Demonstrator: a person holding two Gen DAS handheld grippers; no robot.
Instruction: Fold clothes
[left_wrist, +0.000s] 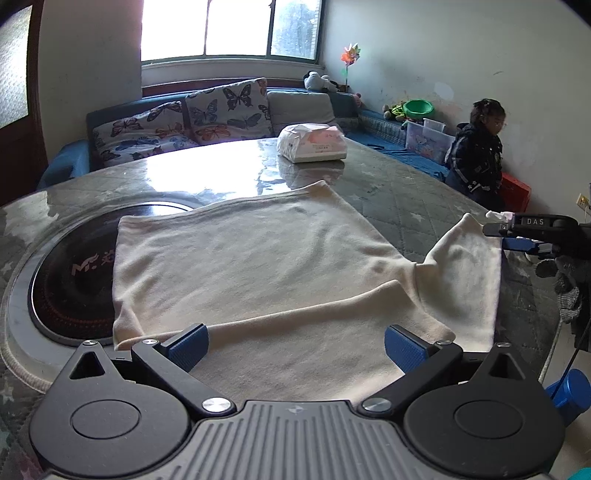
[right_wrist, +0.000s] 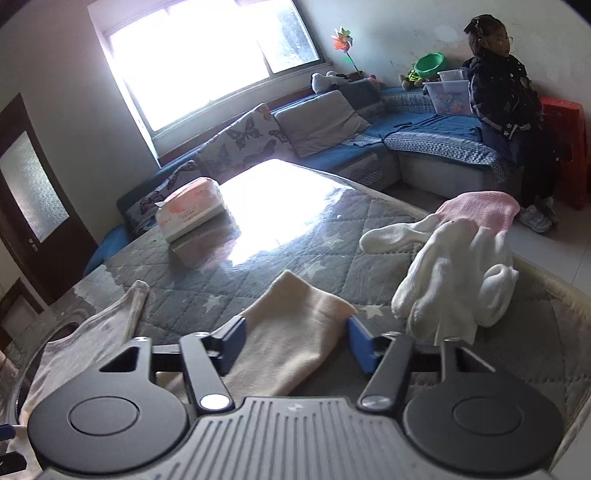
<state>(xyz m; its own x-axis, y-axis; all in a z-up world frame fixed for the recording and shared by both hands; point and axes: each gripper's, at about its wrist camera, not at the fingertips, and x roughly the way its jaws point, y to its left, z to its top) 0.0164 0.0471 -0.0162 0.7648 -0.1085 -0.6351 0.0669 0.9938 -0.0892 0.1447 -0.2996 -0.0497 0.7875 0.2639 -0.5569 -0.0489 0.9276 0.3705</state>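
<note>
A cream shirt (left_wrist: 258, 266) lies flat on the table, one sleeve folded across its near part. My left gripper (left_wrist: 295, 345) is open just above the shirt's near edge, fingers apart over the cloth. My right gripper (right_wrist: 295, 345) is open over the shirt's other sleeve (right_wrist: 291, 332), which lies between its blue pads. The right gripper also shows in the left wrist view (left_wrist: 517, 236) at the sleeve's right edge.
A tissue pack (left_wrist: 312, 144) sits on the table's far side. A round black cooktop (left_wrist: 70, 269) is set in the table at left. White and pink clothes (right_wrist: 458, 266) are piled at right. A sofa and a child (right_wrist: 509, 110) are beyond the table.
</note>
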